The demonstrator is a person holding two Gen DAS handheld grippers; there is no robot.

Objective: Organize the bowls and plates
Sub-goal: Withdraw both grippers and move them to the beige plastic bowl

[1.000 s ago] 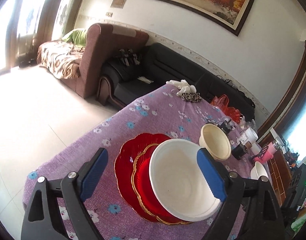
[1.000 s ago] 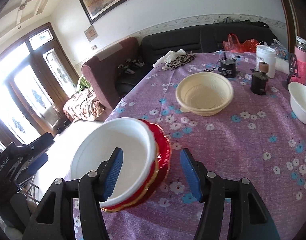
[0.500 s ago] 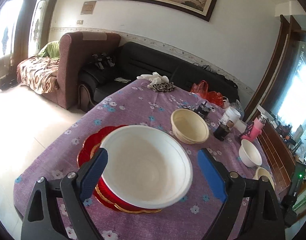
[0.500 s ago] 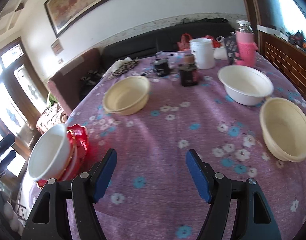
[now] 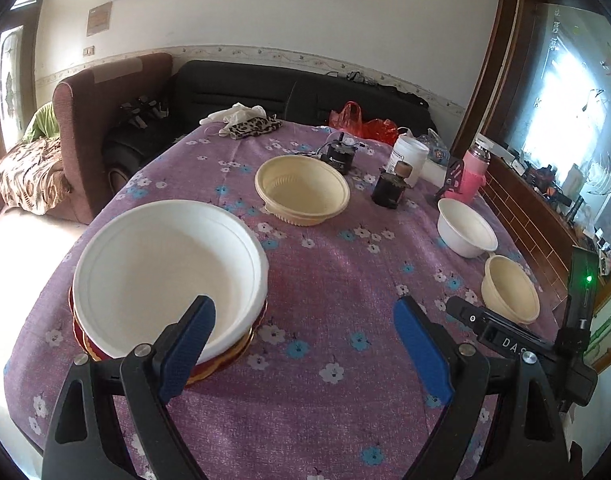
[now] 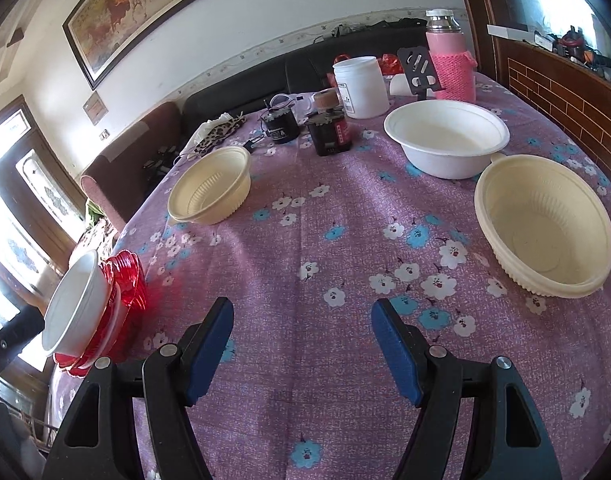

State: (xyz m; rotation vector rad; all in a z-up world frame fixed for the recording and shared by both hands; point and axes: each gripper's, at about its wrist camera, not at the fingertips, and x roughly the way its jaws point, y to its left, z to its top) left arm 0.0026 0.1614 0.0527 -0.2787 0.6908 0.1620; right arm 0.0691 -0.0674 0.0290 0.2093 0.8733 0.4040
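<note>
A large white bowl [image 5: 167, 268] sits on stacked red plates [image 5: 225, 356] at the table's left; it also shows in the right wrist view [image 6: 75, 300] on the red plates [image 6: 125, 280]. A cream bowl [image 5: 301, 192] stands mid-table, seen too in the right wrist view [image 6: 211, 188]. A small white bowl [image 5: 465, 226] and another cream bowl [image 5: 509, 292] sit at the right; in the right wrist view they are the white bowl [image 6: 447, 138] and cream bowl [image 6: 545, 232]. My left gripper [image 5: 303, 352] is open and empty beside the stack. My right gripper [image 6: 301, 354] is open and empty above bare cloth.
The purple flowered tablecloth [image 5: 337, 264] covers the table. At the back stand a white jar [image 6: 359, 86], a pink flask [image 6: 451, 56], a dark bottle [image 6: 329, 130] and a small black device [image 6: 279, 126]. A sofa [image 5: 241, 88] lies beyond the far edge.
Both grippers have swung right, away from the white bowl on the red plates. The right gripper now faces the bowls at the table's right side. Both stay open.
</note>
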